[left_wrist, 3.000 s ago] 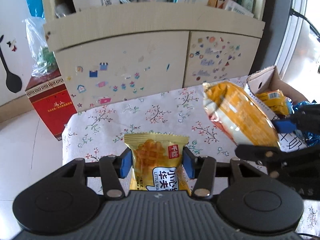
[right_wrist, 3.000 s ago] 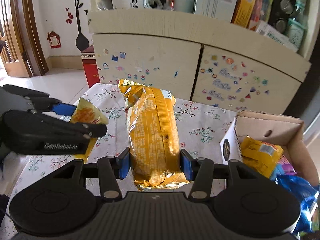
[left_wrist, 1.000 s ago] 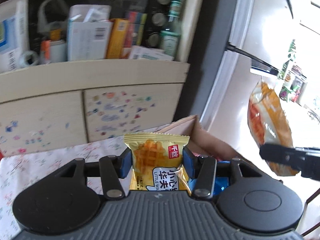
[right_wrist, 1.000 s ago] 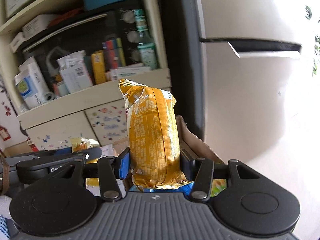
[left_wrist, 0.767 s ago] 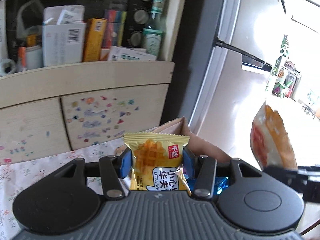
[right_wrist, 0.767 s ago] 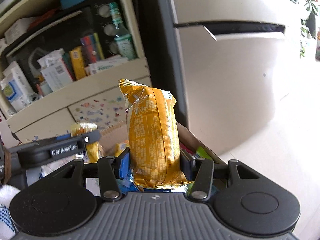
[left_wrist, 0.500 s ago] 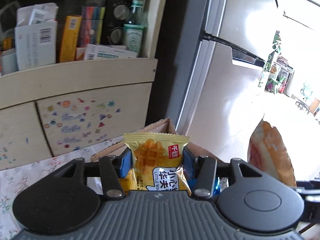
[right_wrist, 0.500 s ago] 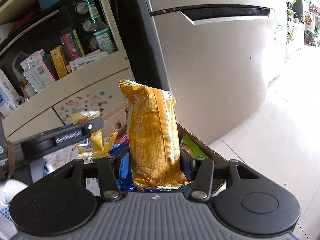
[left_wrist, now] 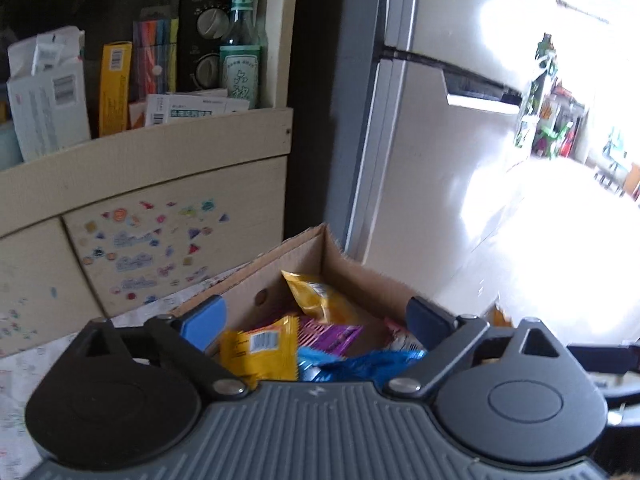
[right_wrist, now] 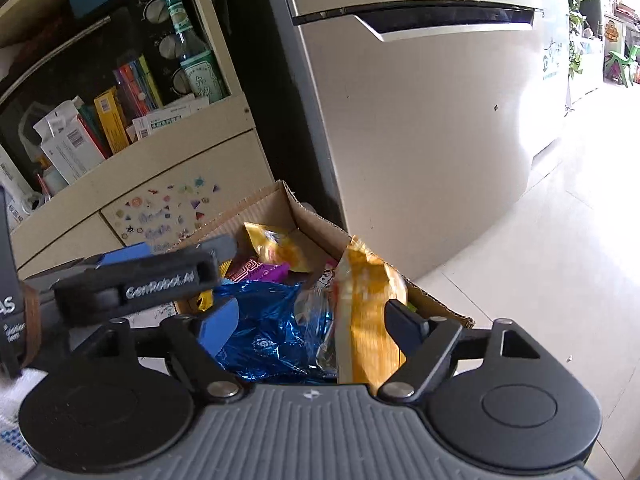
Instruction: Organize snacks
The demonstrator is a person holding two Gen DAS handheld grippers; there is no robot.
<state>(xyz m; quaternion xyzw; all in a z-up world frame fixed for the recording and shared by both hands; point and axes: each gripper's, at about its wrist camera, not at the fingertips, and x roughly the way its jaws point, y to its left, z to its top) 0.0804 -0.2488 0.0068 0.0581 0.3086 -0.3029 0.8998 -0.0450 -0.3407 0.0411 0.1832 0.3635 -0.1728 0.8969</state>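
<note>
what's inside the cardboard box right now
The cardboard box holds a heap of snack packets: yellow ones, a purple one, a crumpled blue foil bag and a tall orange bag. Anything beneath them is covered.

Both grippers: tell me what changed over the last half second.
Both jaws opened. The left gripper let go of the small waffle pack; the right gripper released the long yellow bag, which is dropping blurred into the cardboard box. Box and the snacks inside stayed put.
</note>
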